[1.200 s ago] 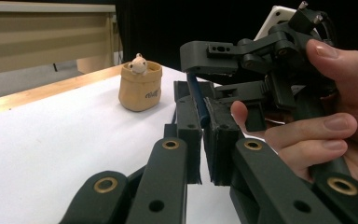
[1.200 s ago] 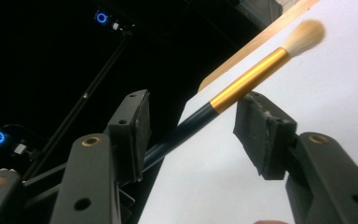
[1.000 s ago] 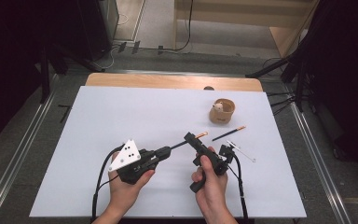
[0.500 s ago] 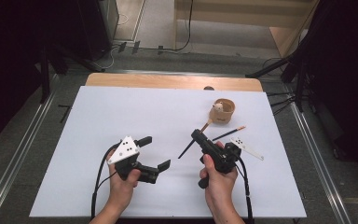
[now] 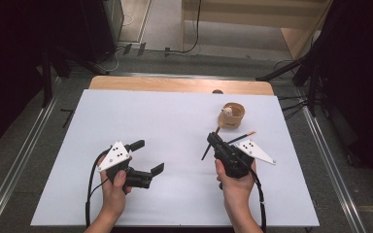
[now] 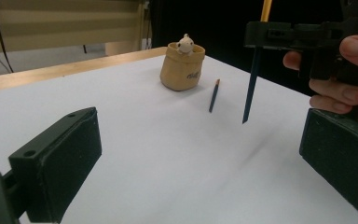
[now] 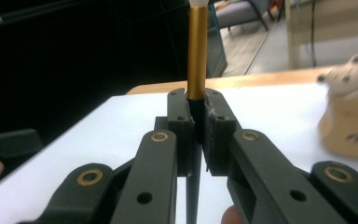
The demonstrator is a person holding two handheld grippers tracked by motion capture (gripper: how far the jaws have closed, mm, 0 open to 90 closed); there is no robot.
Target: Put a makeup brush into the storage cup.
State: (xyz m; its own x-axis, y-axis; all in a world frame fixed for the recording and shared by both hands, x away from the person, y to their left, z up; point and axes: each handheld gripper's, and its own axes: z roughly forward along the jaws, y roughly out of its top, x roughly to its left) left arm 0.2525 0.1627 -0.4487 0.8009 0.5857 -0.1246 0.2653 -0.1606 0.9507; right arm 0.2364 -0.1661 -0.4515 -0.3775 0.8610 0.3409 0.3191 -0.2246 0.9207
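Note:
My right gripper (image 5: 214, 141) is shut on a dark pencil (image 5: 210, 145) and holds it tilted above the white table (image 5: 175, 116). In the right gripper view the pads (image 7: 182, 122) clamp the pencil (image 7: 197, 56) just below its gold ferrule. A second pencil (image 5: 241, 136) lies flat on the table beside that hand. A tan pouch (image 5: 231, 116) with a small toy animal (image 6: 184, 43) in it stands farther back. My left gripper (image 5: 147, 156) rests open on the table at the front left, nothing between its fingers (image 6: 58, 163). It faces the pouch (image 6: 182, 70) and the held pencil (image 6: 251, 84).
The table's far wooden edge (image 5: 175, 85) borders a floor with cables. Dark stands flank both sides. Each gripper's cable (image 5: 91, 189) trails back along the forearm.
My left gripper has drawn back to the left and opened, away from the pencil. My right gripper has lifted the dark pencil and shifted slightly right, toward the pouch.

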